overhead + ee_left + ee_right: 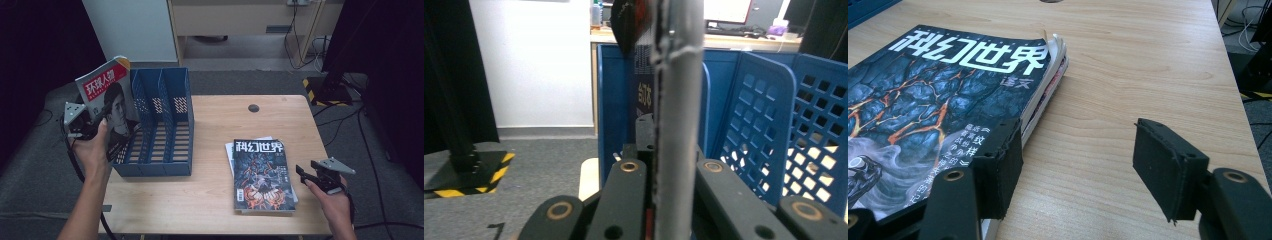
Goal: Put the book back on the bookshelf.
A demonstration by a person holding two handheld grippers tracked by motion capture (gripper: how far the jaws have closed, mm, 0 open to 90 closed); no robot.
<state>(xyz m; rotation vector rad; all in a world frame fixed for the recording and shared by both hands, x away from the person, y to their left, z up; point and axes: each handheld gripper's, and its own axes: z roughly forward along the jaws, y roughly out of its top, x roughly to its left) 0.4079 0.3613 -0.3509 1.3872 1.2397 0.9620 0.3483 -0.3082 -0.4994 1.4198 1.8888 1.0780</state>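
A magazine with a red title and a portrait cover (pixel 107 102) stands upright at the table's left edge, against the left wall of a blue file rack (pixel 162 125). My left gripper (pixel 95 127) is shut on its lower left edge. In the left gripper view the magazine's edge (pixel 676 100) rises between the jaws of the left gripper (pixel 669 167), with the rack (pixel 769 125) just behind. A dark magazine with white title characters (pixel 260 170) tops a small stack at the right. My right gripper (pixel 302 176) is open beside the stack's right edge; in the right gripper view one pad (pixel 998 167) overlaps the cover (pixel 943 95).
The wooden table (pixel 220 120) has a round cable hole (pixel 253 108) at the back. The rack has three open compartments. A white cabinet (pixel 135 30) stands behind the table, and a black stand base with hazard stripes (pixel 325 90) sits on the floor at the right.
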